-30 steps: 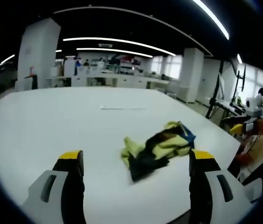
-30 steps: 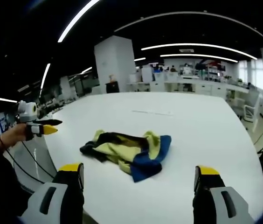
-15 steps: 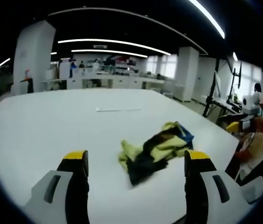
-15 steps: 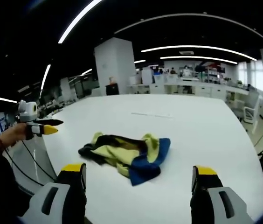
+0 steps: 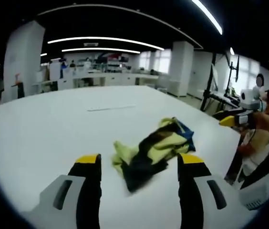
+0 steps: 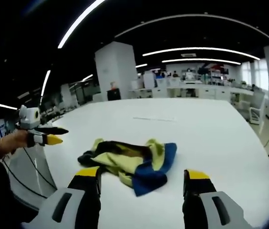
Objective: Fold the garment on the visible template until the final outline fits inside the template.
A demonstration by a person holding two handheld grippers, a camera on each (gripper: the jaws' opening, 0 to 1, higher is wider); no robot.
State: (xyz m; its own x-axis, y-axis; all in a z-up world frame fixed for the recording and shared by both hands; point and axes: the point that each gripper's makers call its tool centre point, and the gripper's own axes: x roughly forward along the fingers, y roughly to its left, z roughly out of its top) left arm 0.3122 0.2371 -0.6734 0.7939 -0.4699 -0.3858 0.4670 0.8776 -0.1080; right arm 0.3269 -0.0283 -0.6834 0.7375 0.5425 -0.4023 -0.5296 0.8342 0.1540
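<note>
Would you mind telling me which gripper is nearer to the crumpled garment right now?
It is hard to call; neither touches it. The left gripper has the garment lying just past its open jaws, and the right gripper faces the garment about equally close.

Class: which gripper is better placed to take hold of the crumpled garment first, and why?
Probably the left gripper: the garment lies between its open jaws. The right gripper is open too, slightly short of the cloth.

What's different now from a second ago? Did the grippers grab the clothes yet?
Not yet. Both grippers' jaws have narrowed a little, and the left gripper has come nearer the crumpled garment. The right gripper holds nothing either. The garment still lies in the same heap on the white table.
</note>
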